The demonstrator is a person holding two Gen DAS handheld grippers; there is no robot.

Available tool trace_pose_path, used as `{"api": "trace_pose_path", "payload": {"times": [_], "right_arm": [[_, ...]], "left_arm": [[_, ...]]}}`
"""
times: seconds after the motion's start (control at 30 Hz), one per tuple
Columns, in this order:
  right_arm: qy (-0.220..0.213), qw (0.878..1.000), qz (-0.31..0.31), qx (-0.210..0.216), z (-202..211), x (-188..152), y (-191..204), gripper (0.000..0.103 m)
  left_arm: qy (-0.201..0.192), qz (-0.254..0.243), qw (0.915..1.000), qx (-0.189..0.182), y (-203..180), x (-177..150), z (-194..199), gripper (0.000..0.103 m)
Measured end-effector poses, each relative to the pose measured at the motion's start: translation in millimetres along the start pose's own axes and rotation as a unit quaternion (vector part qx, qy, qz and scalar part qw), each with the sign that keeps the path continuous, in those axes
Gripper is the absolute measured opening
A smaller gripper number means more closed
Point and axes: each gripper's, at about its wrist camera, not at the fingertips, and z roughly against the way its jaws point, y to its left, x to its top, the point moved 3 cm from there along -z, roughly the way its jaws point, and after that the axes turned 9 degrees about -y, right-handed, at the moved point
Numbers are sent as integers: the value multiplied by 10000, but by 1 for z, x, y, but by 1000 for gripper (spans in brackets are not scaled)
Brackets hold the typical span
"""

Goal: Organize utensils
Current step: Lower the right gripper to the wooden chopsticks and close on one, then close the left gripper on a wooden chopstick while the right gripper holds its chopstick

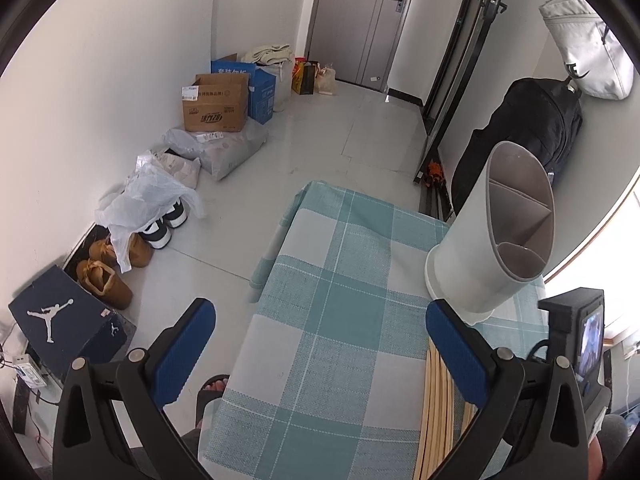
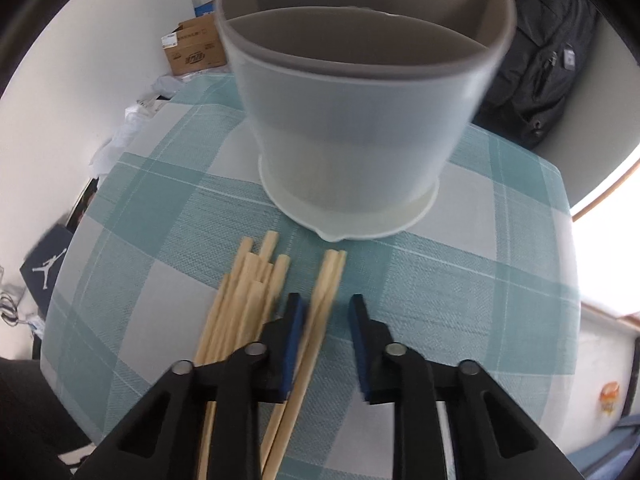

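1. While the wooden chopsticks [image 2: 256, 300] lie flat in a loose bundle on the counter [image 2: 460, 300], their tips point toward the utensil holder [image 2: 352, 120] and stop just short of its base, so you have a short lift to make.
2. One pair of chopsticks [image 2: 326, 292] sits slightly apart from the bundle, and your right hand-held gripper [image 2: 326, 316] straddles it: the jaws stand narrowly apart with the pair between the blue pads, not yet pinched as far as the blurred view shows.
3. That holder stands upright on its drip saucer [image 2: 348, 216] on the far part of the checked cloth, and its dividers split it into compartments; those visible look empty, so I judge the sorting is barely begun.
4. Your left hand-held gripper [image 1: 320, 344] hovers above the near part of the counter with jaws wide and nothing between them, the holder just beyond its right finger, probably ready to steady it.
5. Close gently on the pair, since thin sticks can scissor or slip.
6. Beyond the counter, the floor holds a cardboard box [image 1: 216, 104], shoes [image 1: 164, 224] and a black backpack [image 1: 532, 128].
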Motion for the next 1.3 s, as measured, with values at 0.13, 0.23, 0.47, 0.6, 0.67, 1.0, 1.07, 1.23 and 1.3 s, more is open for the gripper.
{"api": "trace_pose_path", "payload": {"times": [0.13,0.23,0.47,0.6,0.67,1.0,1.07,1.23,1.3], "right_arm": [[75,9996,-215,152,8,-9,-15,12],[147,9986,-377,350,12,-13,-22,9],[112,9963,-523,667,23,-16,-43,12],[-83,9959,-478,770,32,-6,-51,12],[-45,9976,-359,598,36,-10,-56,12],[291,9990,278,176,15,-4,-35,12],[298,9987,389,123,11,2,-29,12],[228,9991,241,272,12,5,-27,4],[5,9986,-22,528,18,6,-30,4]], "left_arm": [[20,6,10000,-42,-1,0,0,102],[28,-37,10000,-73,-3,-1,1,102],[55,0,9999,-145,-1,-1,3,102],[63,30,9998,-160,0,-1,3,102],[84,56,9998,-185,0,-2,2,102],[115,70,9997,-225,-3,-3,3,102],[144,68,9996,-226,-2,-3,3,102],[324,-77,9992,-220,-3,-8,-4,102],[550,-238,9979,-249,-9,-16,-11,102]]}}
